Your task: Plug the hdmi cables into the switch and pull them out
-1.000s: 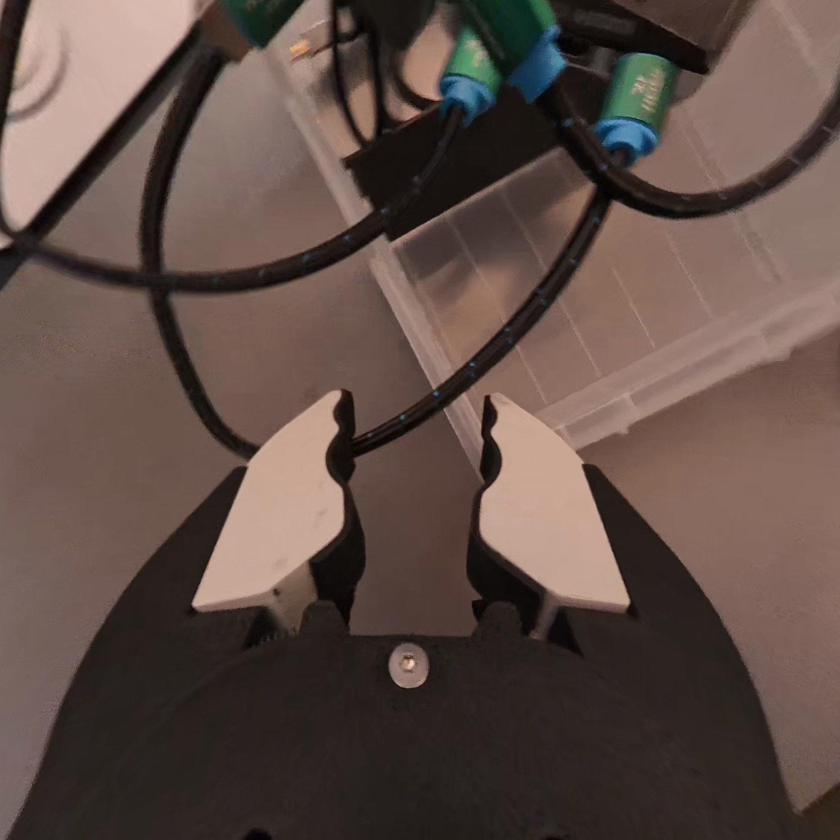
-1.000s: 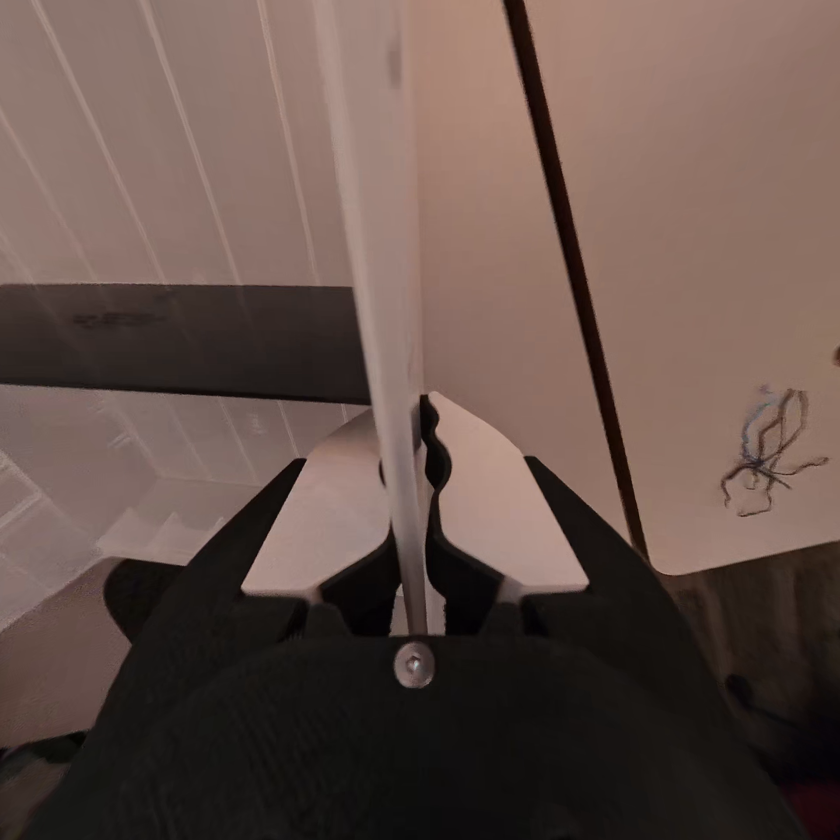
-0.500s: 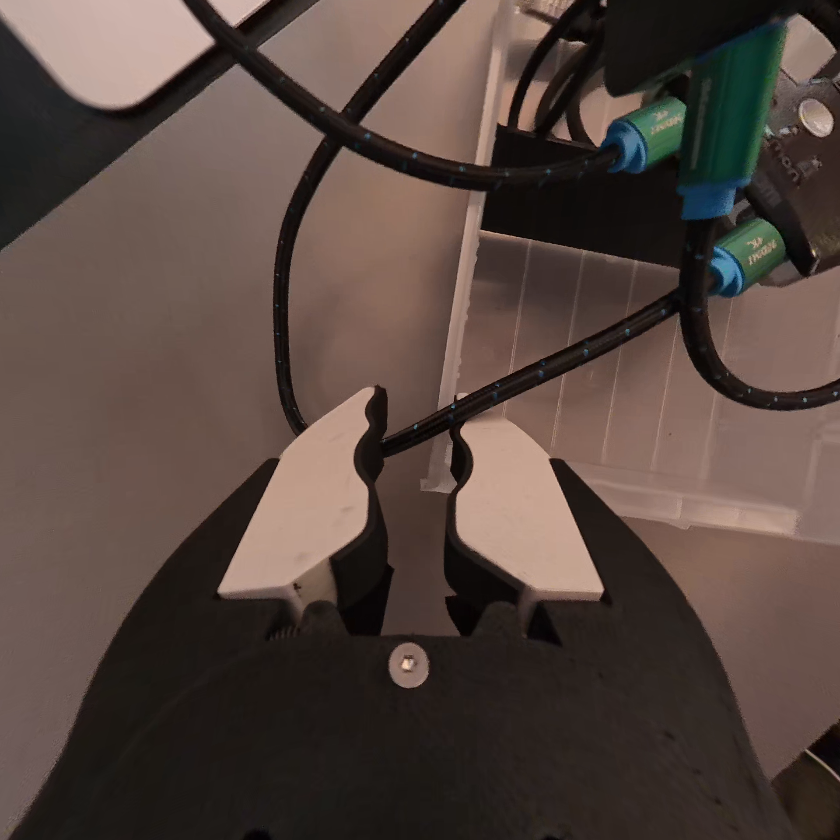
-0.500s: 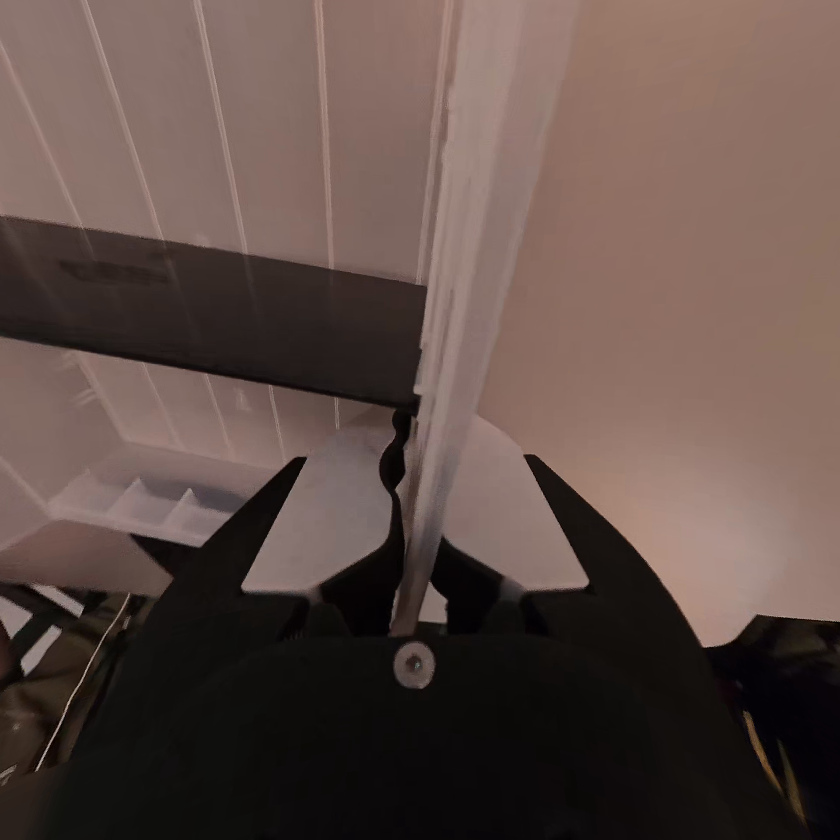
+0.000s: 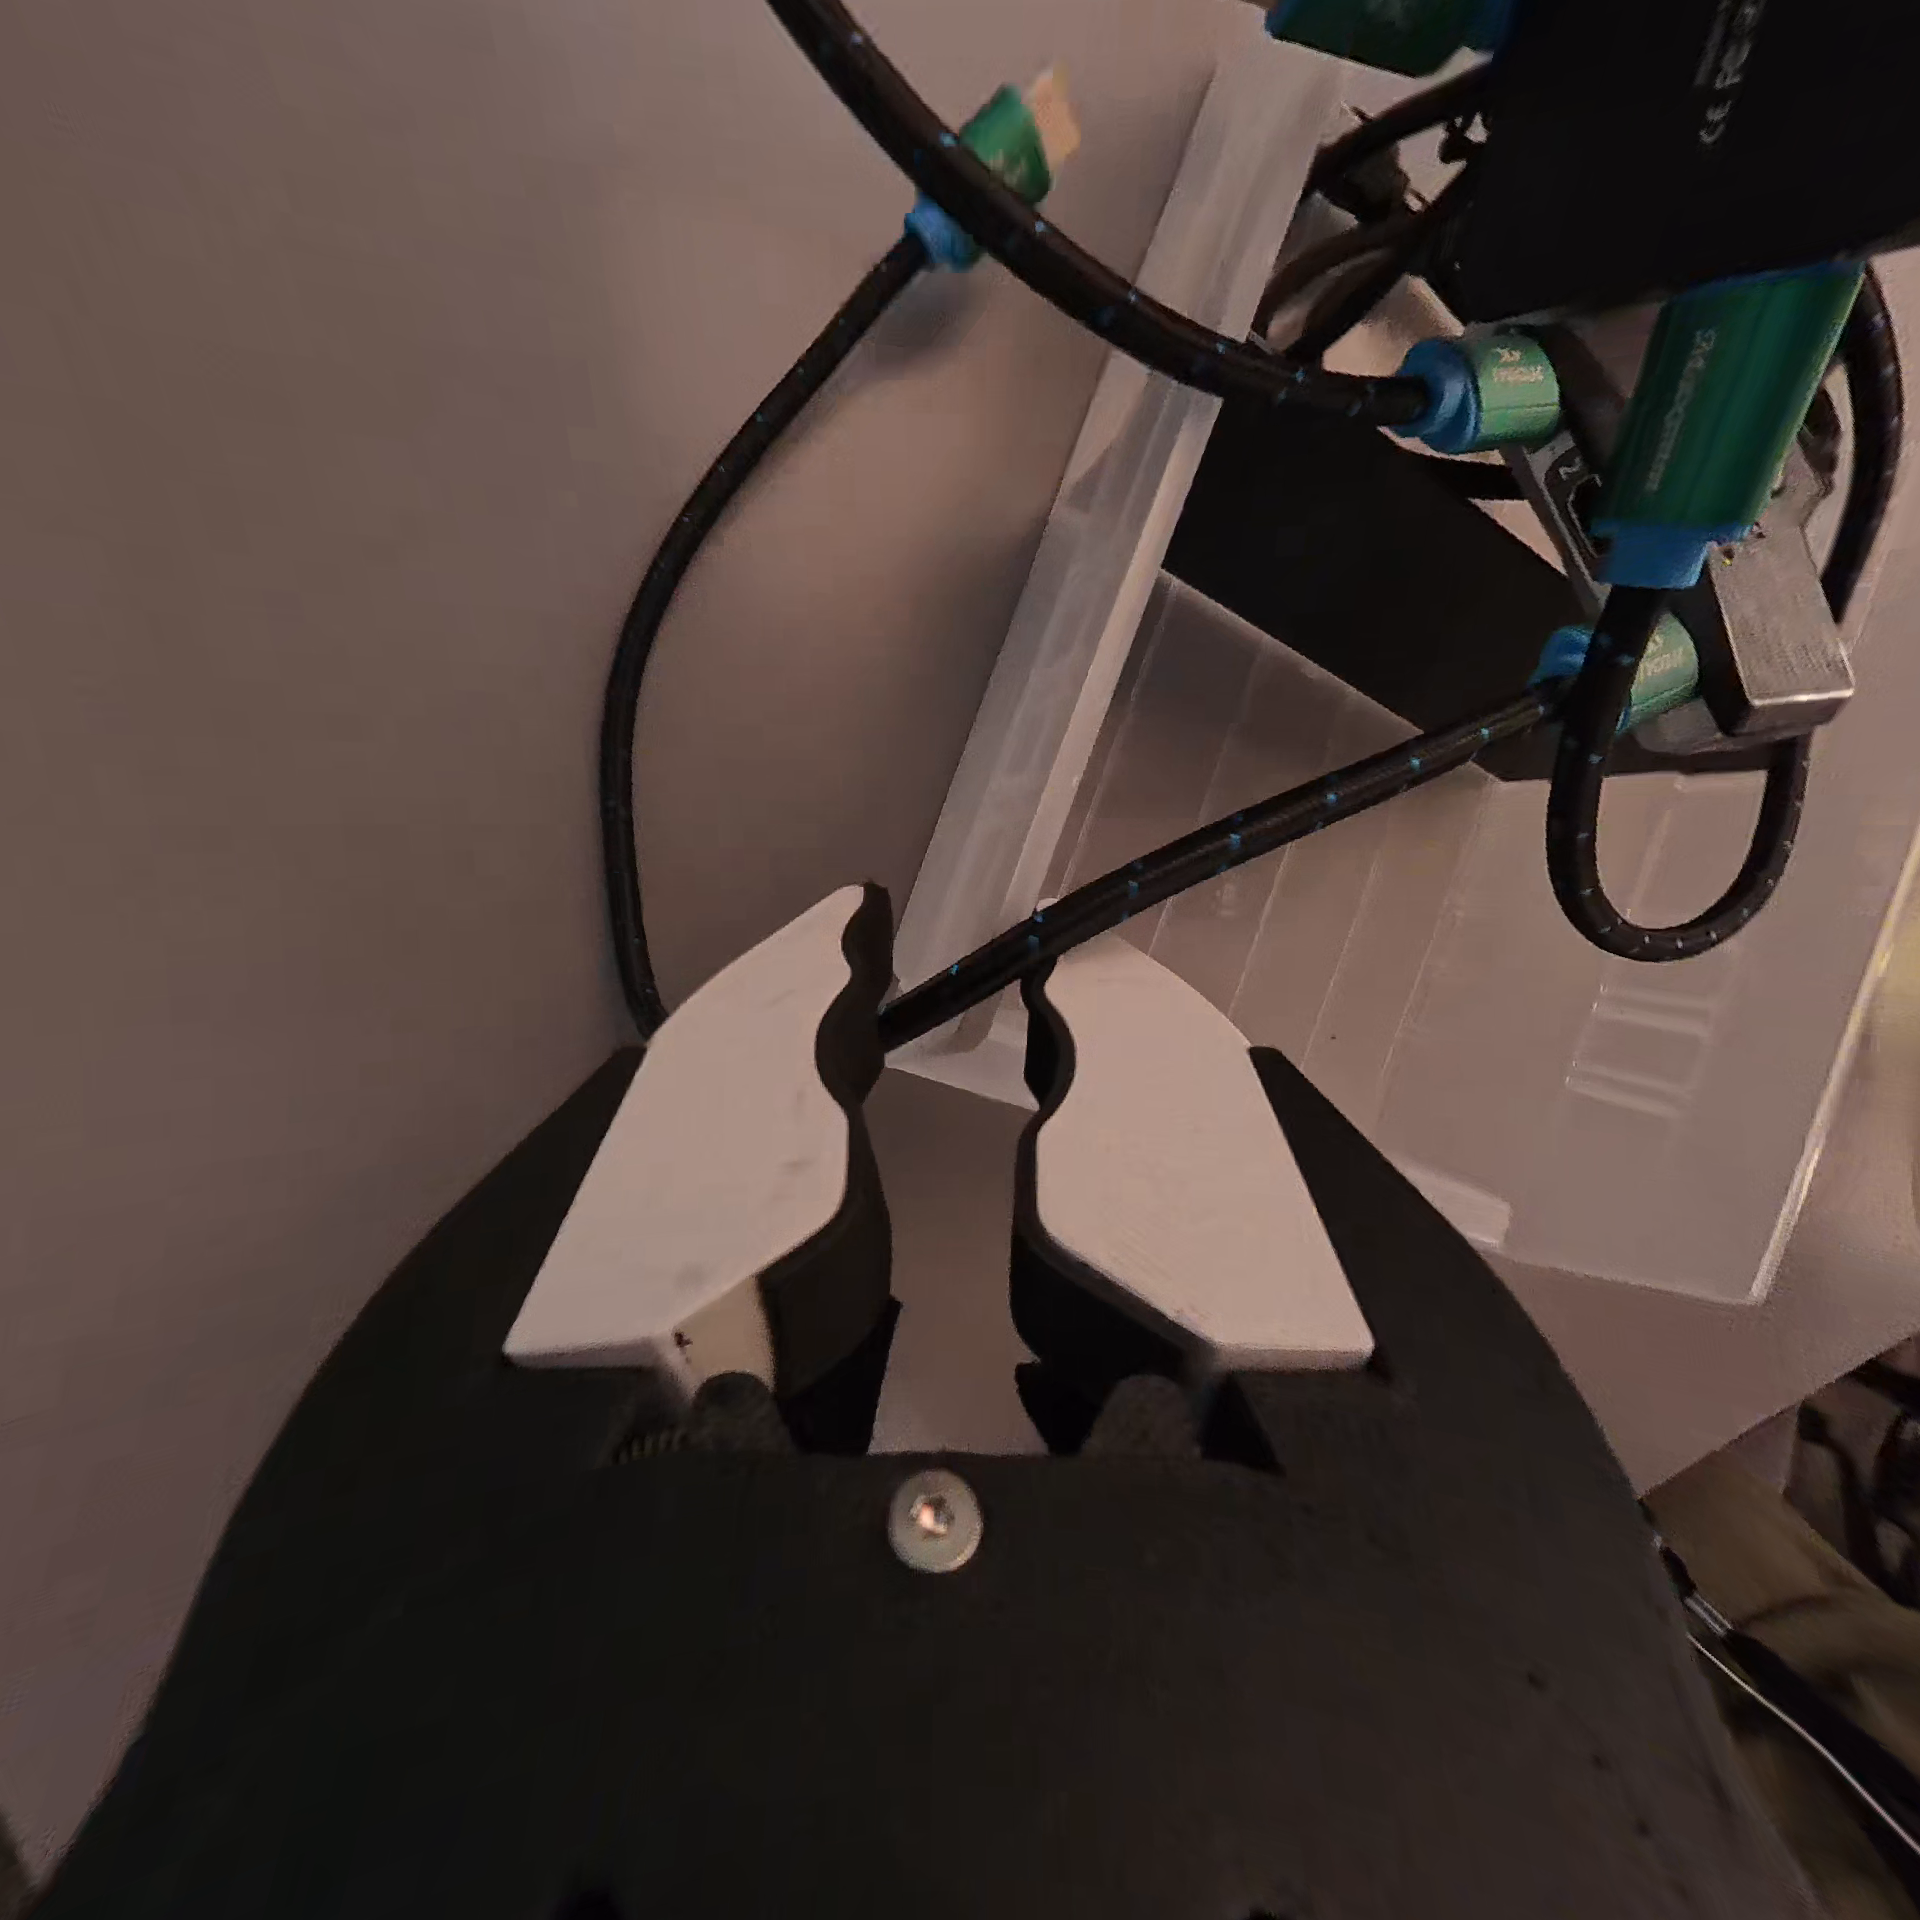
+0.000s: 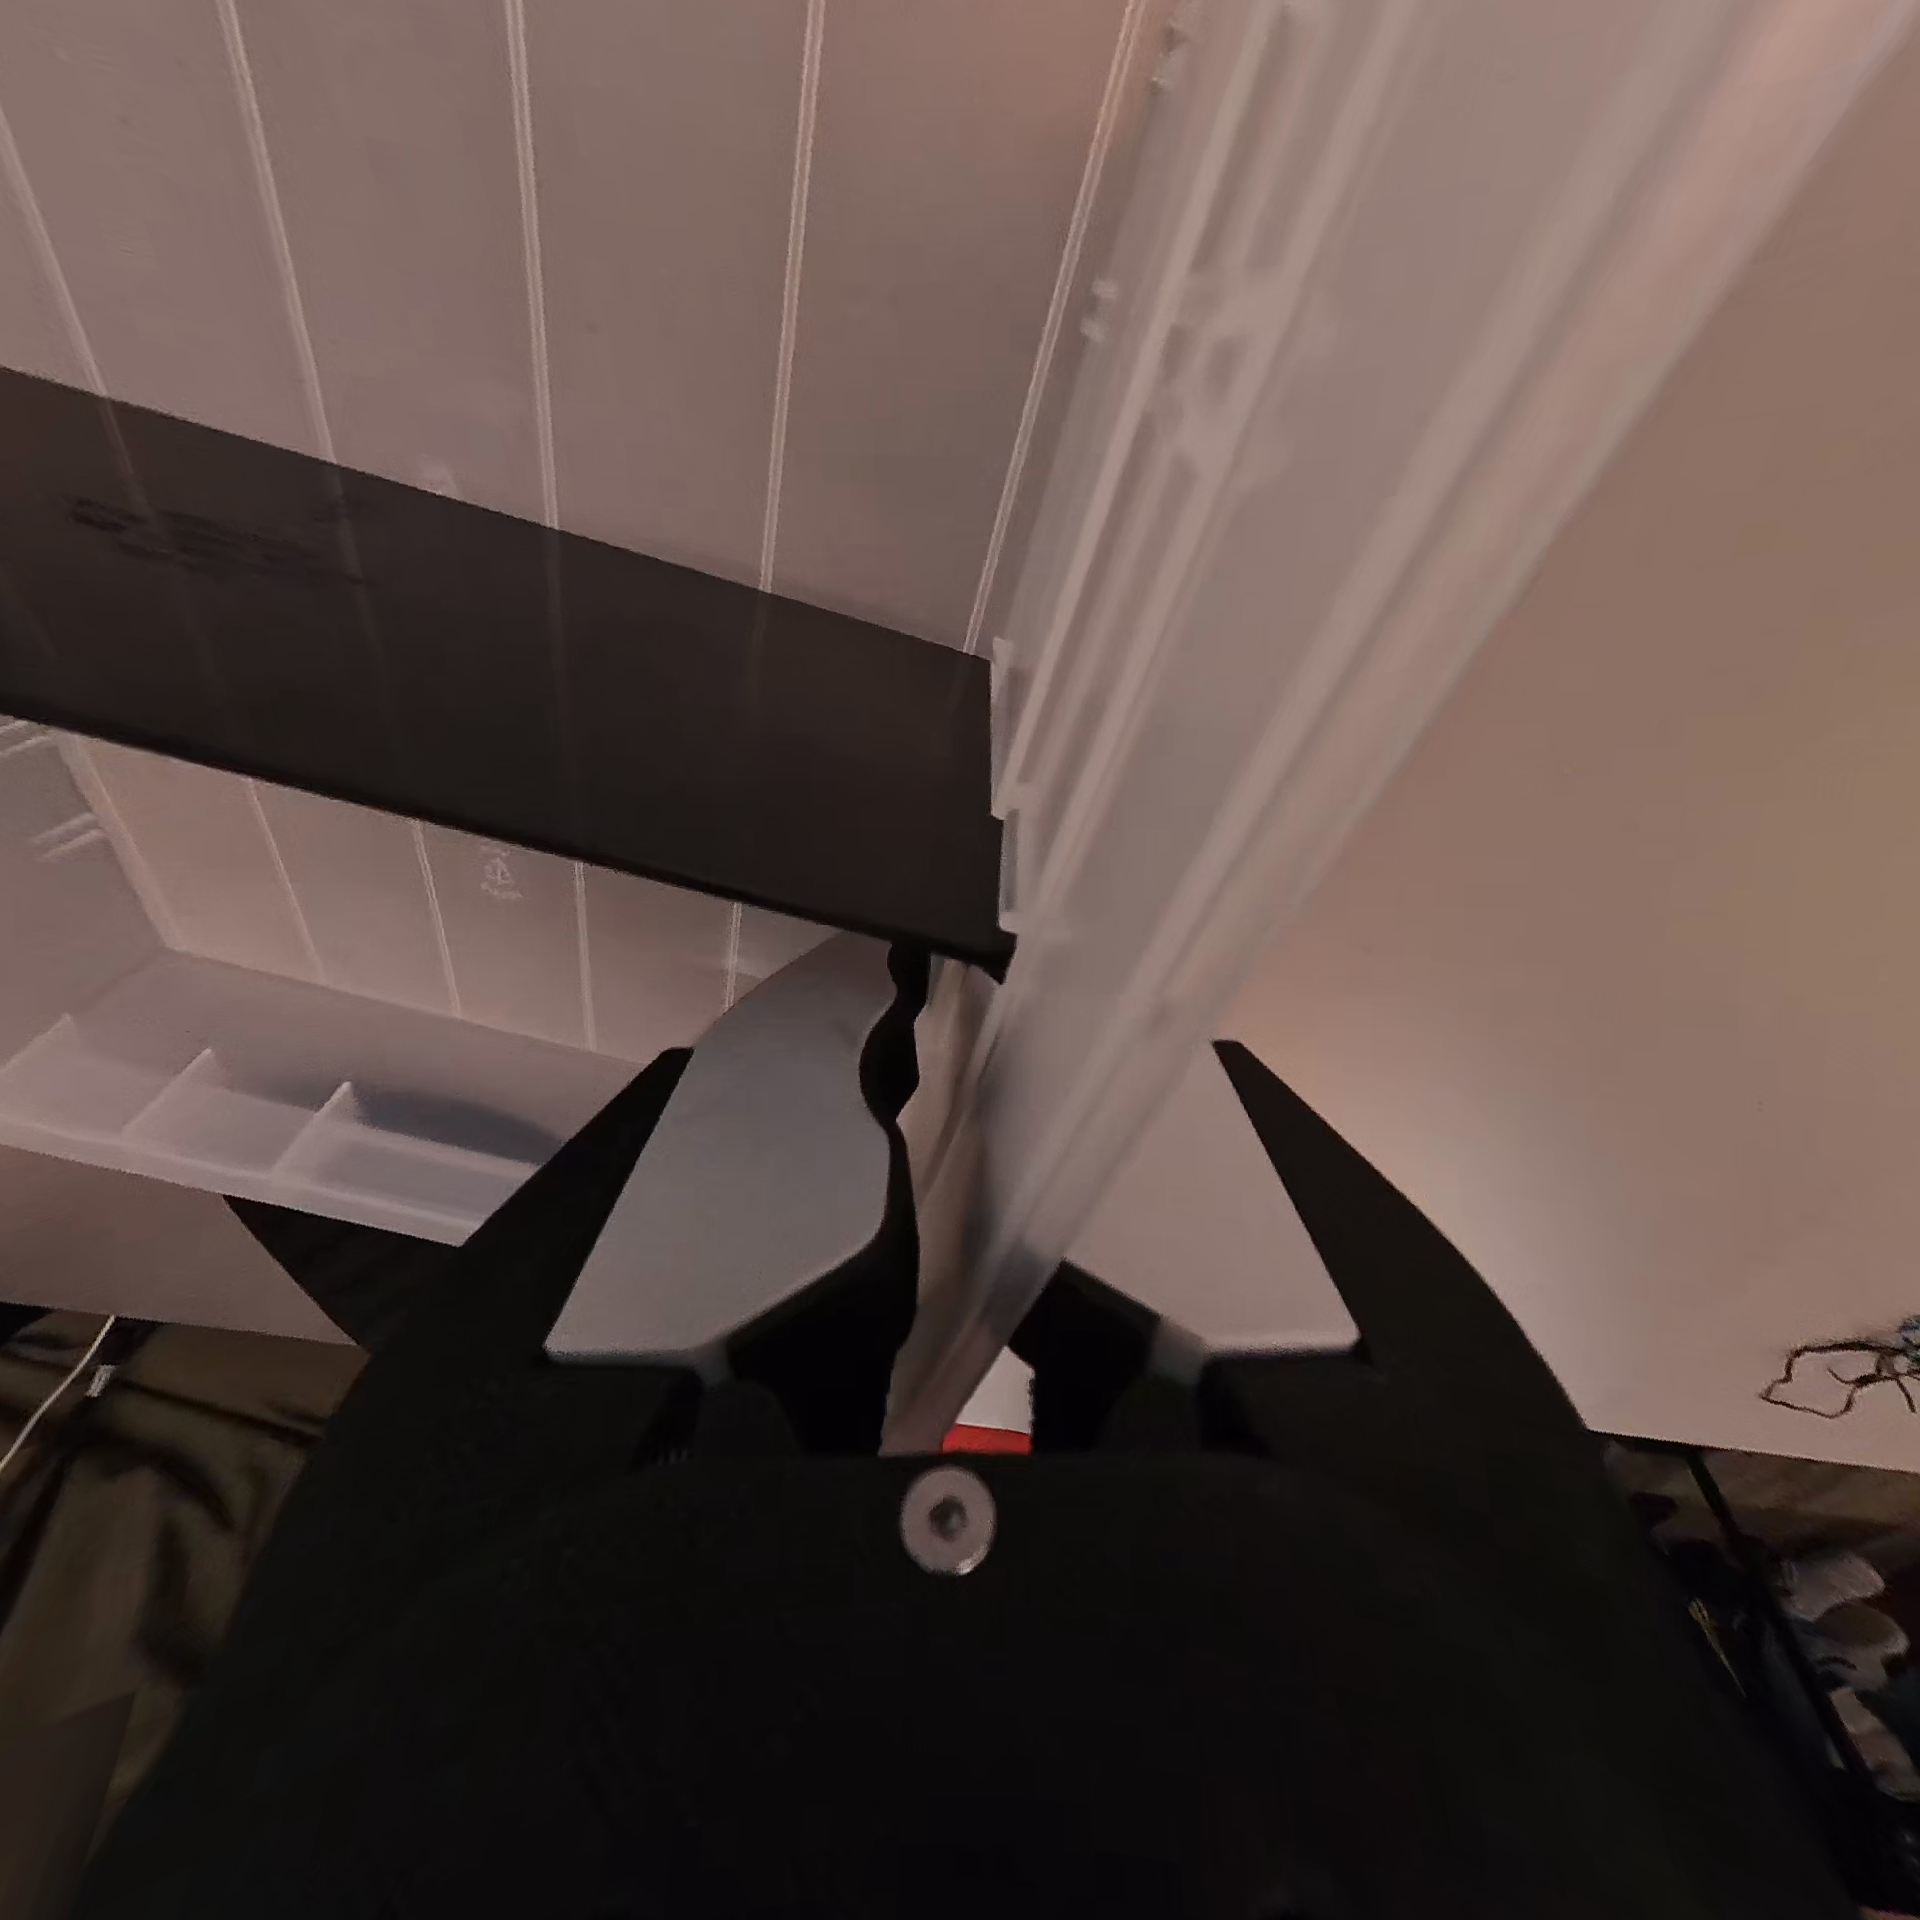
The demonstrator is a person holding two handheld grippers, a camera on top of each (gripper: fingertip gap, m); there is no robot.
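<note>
The left gripper (image 5: 956,997) hovers over the pale bench (image 5: 312,623) with a narrow gap between its white fingers (image 5: 727,1122), and a black braided cable (image 5: 1195,852) passes loosely through that gap near the tips, not pinched. That cable runs up and away to a green plug with a blue collar (image 5: 1631,665), seated in the metal switch (image 5: 1745,634), which lies in the clear plastic bin (image 5: 1070,623) beyond the gripper. A second green plug (image 5: 1486,395) sits in the switch farther along, and a larger green plug (image 5: 1745,416) stands over the switch from above, partly under a dark block (image 5: 1662,177) at the top corner. One more cable loops out over the bench beside the bin and ends in a free green plug (image 5: 1013,145), its metal tip bare and connected to nothing. A black bar (image 5: 1351,540) crosses the bin under the switch. The right gripper (image 6: 966,1039) is clamped on the bin's clear wall (image 6: 1143,831), which runs between its fingers (image 6: 748,1164); the far finger is mostly hidden behind the plastic. The same black bar (image 6: 520,707) ends just beyond that gripper's tips, touching the wall.
</note>
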